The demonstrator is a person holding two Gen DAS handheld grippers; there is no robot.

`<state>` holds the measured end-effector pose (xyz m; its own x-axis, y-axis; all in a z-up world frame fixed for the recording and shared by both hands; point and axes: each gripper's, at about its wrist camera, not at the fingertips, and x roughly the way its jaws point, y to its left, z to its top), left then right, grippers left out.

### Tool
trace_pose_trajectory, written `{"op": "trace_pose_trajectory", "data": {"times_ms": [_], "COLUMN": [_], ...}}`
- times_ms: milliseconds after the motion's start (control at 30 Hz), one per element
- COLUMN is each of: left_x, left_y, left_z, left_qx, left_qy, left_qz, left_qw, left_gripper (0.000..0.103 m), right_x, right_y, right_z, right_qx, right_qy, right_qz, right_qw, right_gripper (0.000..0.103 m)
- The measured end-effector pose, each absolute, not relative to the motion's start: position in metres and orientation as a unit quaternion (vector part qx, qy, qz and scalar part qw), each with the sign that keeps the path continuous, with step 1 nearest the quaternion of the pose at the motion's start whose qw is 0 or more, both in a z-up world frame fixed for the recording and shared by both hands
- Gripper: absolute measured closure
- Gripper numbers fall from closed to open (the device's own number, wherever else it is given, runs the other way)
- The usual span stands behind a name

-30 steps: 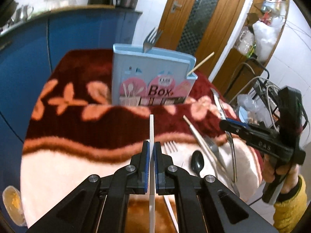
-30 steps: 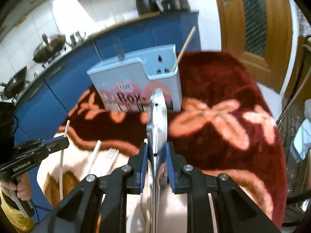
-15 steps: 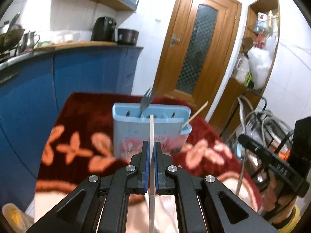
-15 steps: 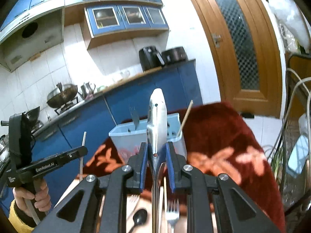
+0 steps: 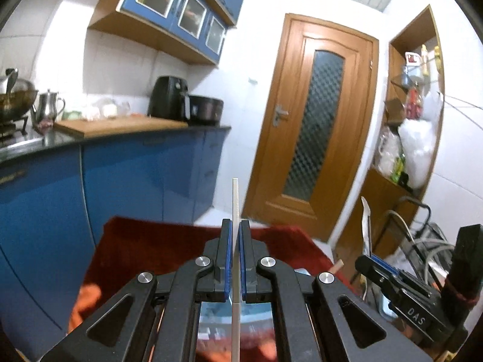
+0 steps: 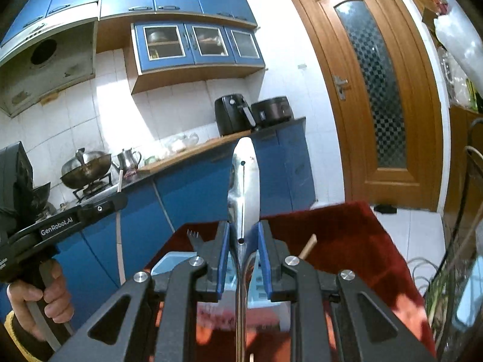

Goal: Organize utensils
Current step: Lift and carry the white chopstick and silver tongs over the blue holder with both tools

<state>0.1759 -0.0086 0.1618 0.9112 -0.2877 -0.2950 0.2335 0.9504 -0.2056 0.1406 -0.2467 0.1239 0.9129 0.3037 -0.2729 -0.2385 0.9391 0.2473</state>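
My left gripper (image 5: 235, 226) is shut on a pale chopstick (image 5: 235, 199) that stands upright between the pads, raised above the light blue utensil box (image 5: 223, 310), seen below through the fingers. My right gripper (image 6: 244, 229) is shut on a steel utensil handle (image 6: 246, 181), upright, above the same box (image 6: 169, 264). A fork (image 6: 194, 238) and a wooden chopstick (image 6: 308, 246) stick out of the box. The left gripper shows in the right wrist view (image 6: 119, 194), and the right gripper in the left wrist view (image 5: 366, 264).
The table wears a red flowered cloth (image 6: 347, 235). Blue kitchen cabinets (image 5: 135, 181) stand behind on the left, a wooden door (image 5: 317, 126) beyond, and shelves with bags and cables (image 5: 413, 150) on the right.
Both grippers have lifted and tilted up with their utensils; the box has dropped from mid-frame to below the fingers, and the table utensils have left view.
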Motion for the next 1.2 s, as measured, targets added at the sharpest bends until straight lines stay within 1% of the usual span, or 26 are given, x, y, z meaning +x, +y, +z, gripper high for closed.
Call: {"op": "trace_pose_trajectory", "data": {"times_ms": [167, 367, 600, 733, 867, 1000, 1200], "left_x": [0.203, 0.225, 0.228, 0.230, 0.232, 0.231, 0.236], "left_y": [-0.009, -0.001, 0.000, 0.000, -0.007, -0.009, -0.004], "left_z": [0.161, 0.144, 0.128, 0.129, 0.130, 0.114, 0.088], "left_qx": [-0.077, -0.089, -0.098, -0.121, -0.116, -0.103, -0.108], "left_qy": [0.135, 0.113, 0.068, 0.048, 0.046, 0.044, 0.070], "left_qz": [-0.104, -0.066, -0.070, -0.082, -0.087, -0.073, -0.060], "left_qw": [0.982, 0.987, 0.990, 0.988, 0.988, 0.991, 0.990], "left_gripper": [0.099, 0.099, 0.099, 0.099, 0.099, 0.099, 0.099], "right_x": [0.172, 0.199, 0.220, 0.223, 0.221, 0.225, 0.226], "right_y": [-0.240, -0.230, -0.220, -0.217, -0.217, -0.214, -0.215], "right_z": [0.127, 0.116, 0.093, 0.085, 0.088, 0.087, 0.076], "right_qx": [0.103, 0.091, 0.064, 0.049, 0.044, 0.030, 0.032], "right_qy": [0.131, 0.113, 0.118, 0.119, 0.108, 0.102, 0.126], "right_qz": [0.135, 0.130, 0.121, 0.117, 0.115, 0.116, 0.125], "right_qw": [0.977, 0.981, 0.984, 0.985, 0.987, 0.988, 0.984], "right_gripper": [0.082, 0.082, 0.082, 0.082, 0.082, 0.082, 0.082]}}
